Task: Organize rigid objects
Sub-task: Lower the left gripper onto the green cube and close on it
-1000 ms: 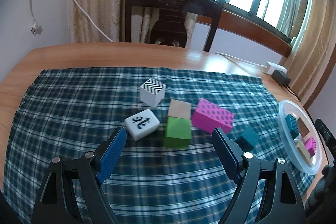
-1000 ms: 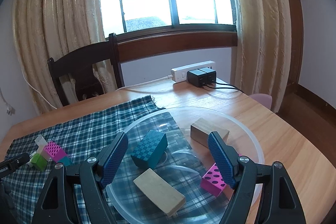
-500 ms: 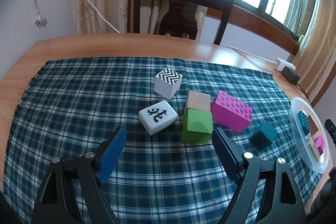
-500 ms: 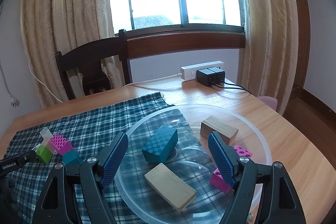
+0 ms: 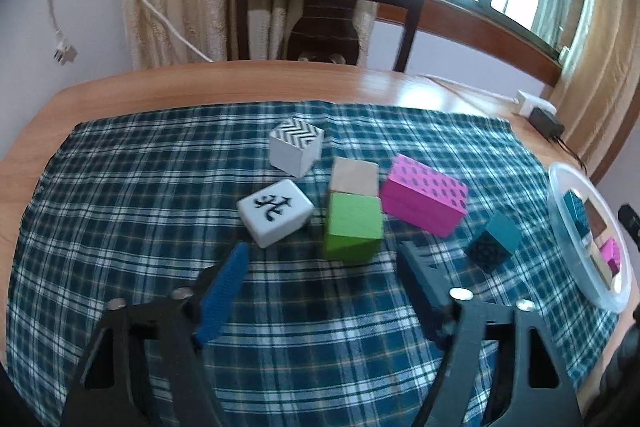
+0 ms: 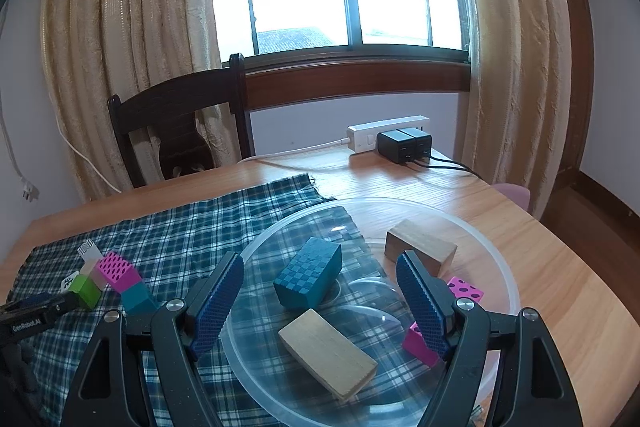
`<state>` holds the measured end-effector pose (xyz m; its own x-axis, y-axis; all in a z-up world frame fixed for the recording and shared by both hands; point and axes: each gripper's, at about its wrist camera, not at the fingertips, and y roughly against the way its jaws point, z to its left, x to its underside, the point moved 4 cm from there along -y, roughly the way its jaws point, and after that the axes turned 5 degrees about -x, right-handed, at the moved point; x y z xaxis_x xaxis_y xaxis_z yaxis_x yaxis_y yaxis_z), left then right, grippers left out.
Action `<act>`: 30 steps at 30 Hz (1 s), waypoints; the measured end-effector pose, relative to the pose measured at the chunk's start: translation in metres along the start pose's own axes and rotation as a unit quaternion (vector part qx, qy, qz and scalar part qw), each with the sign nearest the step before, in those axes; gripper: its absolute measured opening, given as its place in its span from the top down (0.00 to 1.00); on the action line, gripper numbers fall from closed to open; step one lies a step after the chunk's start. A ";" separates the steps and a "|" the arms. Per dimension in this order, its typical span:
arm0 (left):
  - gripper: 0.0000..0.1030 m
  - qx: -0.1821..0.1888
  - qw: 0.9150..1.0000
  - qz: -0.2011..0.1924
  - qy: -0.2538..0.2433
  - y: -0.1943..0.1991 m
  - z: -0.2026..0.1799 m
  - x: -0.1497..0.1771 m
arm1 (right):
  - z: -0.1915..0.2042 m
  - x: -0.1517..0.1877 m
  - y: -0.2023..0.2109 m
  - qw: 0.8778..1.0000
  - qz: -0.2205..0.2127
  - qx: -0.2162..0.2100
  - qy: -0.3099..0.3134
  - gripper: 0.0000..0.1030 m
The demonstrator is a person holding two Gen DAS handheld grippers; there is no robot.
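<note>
On the plaid cloth (image 5: 120,211) lie a zigzag-topped white block (image 5: 296,146), a white mahjong tile (image 5: 275,211), a plain wooden block (image 5: 354,175), a green block (image 5: 353,227), a pink dotted block (image 5: 424,194) and a teal cube (image 5: 495,241). My left gripper (image 5: 322,267) is open and empty, just in front of the green block. My right gripper (image 6: 320,281) is open and empty over the clear bowl (image 6: 500,263), which holds a teal checkered block (image 6: 310,277), two wooden blocks (image 6: 328,351) and a pink block (image 6: 464,289).
The bowl also shows at the right edge of the left wrist view (image 5: 560,183). A dark wooden chair (image 5: 328,7) stands behind the table. A white power strip (image 6: 386,137) with black adapters and cables lies at the table's back right. Curtains and a window are behind.
My left gripper has moved in closer to the blocks, and the green block now sits between its fingers' line. My right gripper has stayed over the bowl, shifting only slightly.
</note>
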<state>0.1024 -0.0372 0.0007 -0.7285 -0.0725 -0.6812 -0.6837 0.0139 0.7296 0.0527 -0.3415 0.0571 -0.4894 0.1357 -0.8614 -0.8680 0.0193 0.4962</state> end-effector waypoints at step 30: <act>0.69 0.028 0.999 0.024 0.011 -0.019 -0.008 -0.008 | 0.025 0.010 0.003 0.999 0.008 -0.033 0.033 0.21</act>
<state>0.1219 -0.0448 -0.0073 -0.7599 -0.0924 -0.6435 -0.6497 0.0744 0.7565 0.0472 -0.3153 0.0531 -0.5066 0.0695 -0.8594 -0.8622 -0.0486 0.5043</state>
